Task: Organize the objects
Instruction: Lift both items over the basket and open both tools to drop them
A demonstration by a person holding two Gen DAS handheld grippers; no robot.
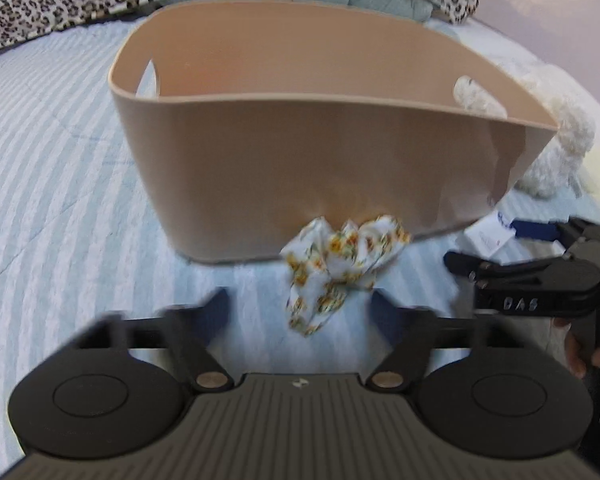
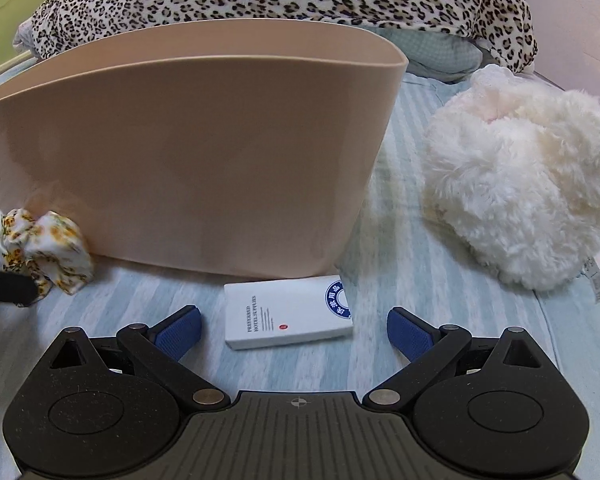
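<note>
Both grippers gape wide, holding nothing: the left gripper (image 1: 300,304) near a crumpled floral fabric scrunchie (image 1: 340,268), the right gripper (image 2: 294,326) around a flat white cardboard box (image 2: 288,316), before a tall beige plastic basket (image 2: 188,152).

I read "PREFERRED HOTEL SUPPLIES" on the white box (image 2: 290,322), its blue round seal illegible, and "DAS" on the right gripper (image 1: 500,246) body.

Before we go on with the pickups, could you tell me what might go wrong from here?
1. The scrunchie is soft and lies against the bin; the open left gripper may pinch only a fold or nudge the bin.
2. The box lies flat on soft bedding, so the open right gripper could press it down or snag fabric.
</note>
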